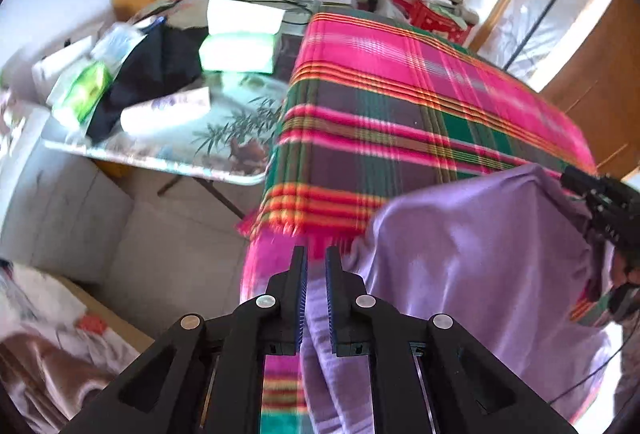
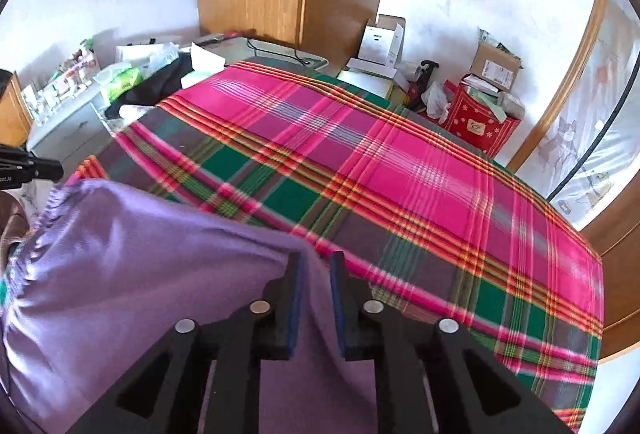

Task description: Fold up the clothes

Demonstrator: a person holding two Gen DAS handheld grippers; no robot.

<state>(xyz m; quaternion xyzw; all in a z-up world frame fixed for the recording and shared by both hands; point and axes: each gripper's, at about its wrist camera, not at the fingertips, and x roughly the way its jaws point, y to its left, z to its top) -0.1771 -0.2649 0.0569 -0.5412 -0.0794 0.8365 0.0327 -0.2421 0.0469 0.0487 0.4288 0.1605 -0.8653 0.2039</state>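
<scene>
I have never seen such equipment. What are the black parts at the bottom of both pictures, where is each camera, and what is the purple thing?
A person holds one two-finger gripper in each hand; each carries a camera looking along its fingers. One picture shows the left gripper, the other the right gripper. A plaid blanket covers the surface. The purple garment lies at its near edge. Its cloth runs between both grippers' jaws, which stand slightly apart, so they seem not to pinch it.
</scene>
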